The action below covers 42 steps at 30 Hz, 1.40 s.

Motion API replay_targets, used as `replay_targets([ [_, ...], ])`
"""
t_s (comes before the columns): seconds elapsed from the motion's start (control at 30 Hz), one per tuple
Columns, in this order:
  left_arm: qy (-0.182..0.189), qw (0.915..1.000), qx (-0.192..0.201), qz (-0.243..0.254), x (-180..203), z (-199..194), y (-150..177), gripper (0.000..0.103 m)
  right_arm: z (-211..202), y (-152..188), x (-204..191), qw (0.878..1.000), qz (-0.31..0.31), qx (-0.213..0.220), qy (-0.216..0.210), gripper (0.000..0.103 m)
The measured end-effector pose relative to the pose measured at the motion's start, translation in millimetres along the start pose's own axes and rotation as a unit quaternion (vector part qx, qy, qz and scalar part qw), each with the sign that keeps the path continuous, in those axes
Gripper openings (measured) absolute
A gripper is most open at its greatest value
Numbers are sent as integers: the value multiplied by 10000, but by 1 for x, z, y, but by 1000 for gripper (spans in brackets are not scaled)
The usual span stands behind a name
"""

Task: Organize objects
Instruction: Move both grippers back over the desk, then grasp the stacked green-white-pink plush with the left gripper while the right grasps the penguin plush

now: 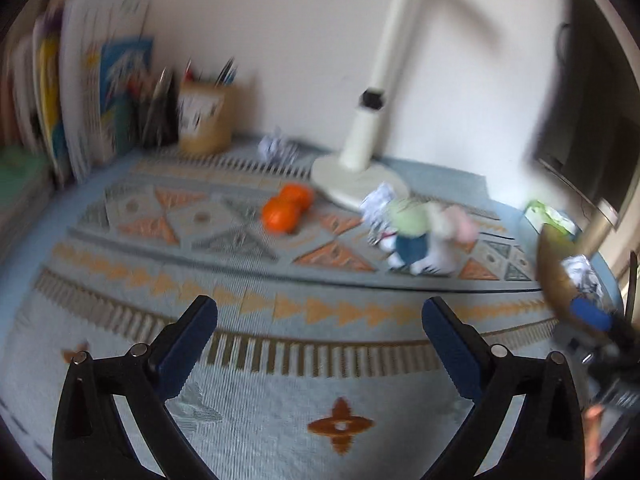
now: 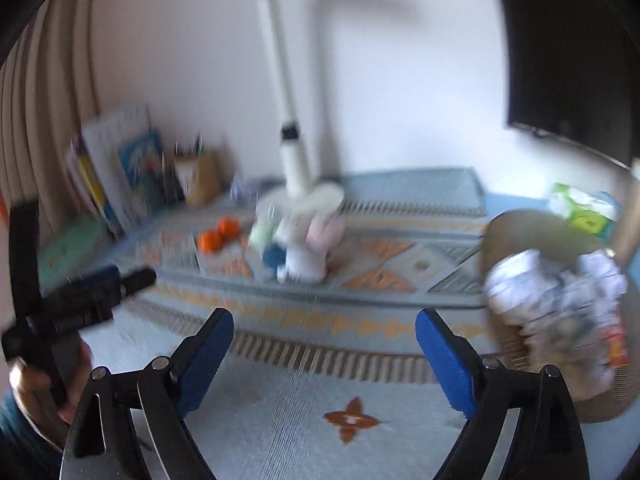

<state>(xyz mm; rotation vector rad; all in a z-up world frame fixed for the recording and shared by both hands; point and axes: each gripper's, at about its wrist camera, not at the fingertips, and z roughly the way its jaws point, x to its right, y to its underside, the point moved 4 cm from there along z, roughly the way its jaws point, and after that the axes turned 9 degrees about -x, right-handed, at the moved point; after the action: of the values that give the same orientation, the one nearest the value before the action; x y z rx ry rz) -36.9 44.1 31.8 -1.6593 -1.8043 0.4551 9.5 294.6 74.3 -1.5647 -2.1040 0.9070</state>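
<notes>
Both views are motion-blurred. My left gripper (image 1: 320,316) is open and empty above the patterned cloth (image 1: 256,420). My right gripper (image 2: 324,328) is open and empty too. Two oranges (image 1: 286,208) (image 2: 218,236) lie mid-table. A plush toy (image 1: 424,236) (image 2: 300,244) stands to their right. A crumpled paper ball (image 1: 376,204) lies beside the toy and another one (image 1: 276,146) near the back wall. A woven basket (image 2: 516,344) at the right holds crumpled papers (image 2: 556,292); it also shows at the right edge of the left wrist view (image 1: 556,268).
A white desk lamp (image 1: 360,168) (image 2: 298,184) stands at the back. Books (image 1: 80,92) and a pen holder (image 1: 204,120) line the back left. A green tissue pack (image 2: 580,208) and a dark monitor (image 1: 588,92) are at the right.
</notes>
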Motion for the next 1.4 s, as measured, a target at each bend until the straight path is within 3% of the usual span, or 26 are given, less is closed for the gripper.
replay_targets([
  [0.17,-201,9997,68,-152,-11,10,6,102,45,15,-8,9994,-104,-245,237,92],
  [0.27,-524,9985,24,-164,-11,14,9,102,53,21,-4,9990,-89,-306,321,92],
  [0.37,-618,9980,-14,-135,-10,16,9,102,50,19,-4,9986,-126,-160,484,92],
  [1.03,-512,9987,-76,-18,-7,16,11,102,55,18,-2,9976,-140,-312,599,92],
  [1.1,-383,9990,-211,49,-3,18,10,102,45,9,2,9965,33,-261,797,92],
  [1.23,19,9997,-224,32,3,14,5,102,18,-49,8,9984,517,110,198,92],
  [1.33,5,9998,-178,1,0,12,6,102,53,-95,15,9961,790,-278,-288,92],
  [1.4,-74,9998,-182,-60,-7,11,8,102,87,-112,17,9938,863,-572,-398,92],
])
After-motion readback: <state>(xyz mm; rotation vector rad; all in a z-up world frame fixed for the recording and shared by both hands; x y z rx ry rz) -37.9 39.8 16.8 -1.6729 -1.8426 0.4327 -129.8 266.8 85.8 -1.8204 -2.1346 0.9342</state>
